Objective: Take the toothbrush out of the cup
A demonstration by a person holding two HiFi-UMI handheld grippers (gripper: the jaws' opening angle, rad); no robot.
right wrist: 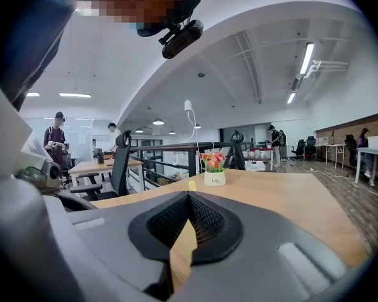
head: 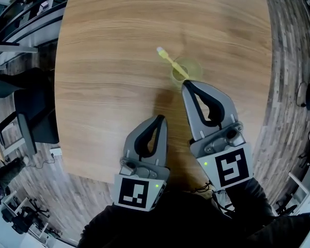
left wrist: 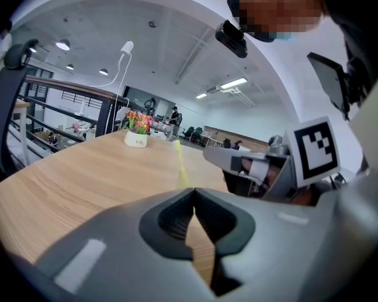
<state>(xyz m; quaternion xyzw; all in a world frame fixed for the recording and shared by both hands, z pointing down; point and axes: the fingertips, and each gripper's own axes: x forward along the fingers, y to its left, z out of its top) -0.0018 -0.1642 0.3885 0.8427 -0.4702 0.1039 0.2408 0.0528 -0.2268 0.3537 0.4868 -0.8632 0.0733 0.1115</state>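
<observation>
Head view: slim yellow plastic toothbrush (head: 168,60) stands in the small translucent greenish cup (head: 189,69) on the round wooden table (head: 108,61). Its long axis leans out over the cup's far-left rim. Right tongs (head: 187,85) are closed and empty, tips just beside the cup's near rim. This is the nearer arm. Left tongs (head: 161,119) are closed and empty too, farther back from the cup.

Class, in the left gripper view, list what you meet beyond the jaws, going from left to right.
Black office chair → white pot of red and pink flowers → yellow toothbrush → grey right gripper with its black-and-white marker cube.
</observation>
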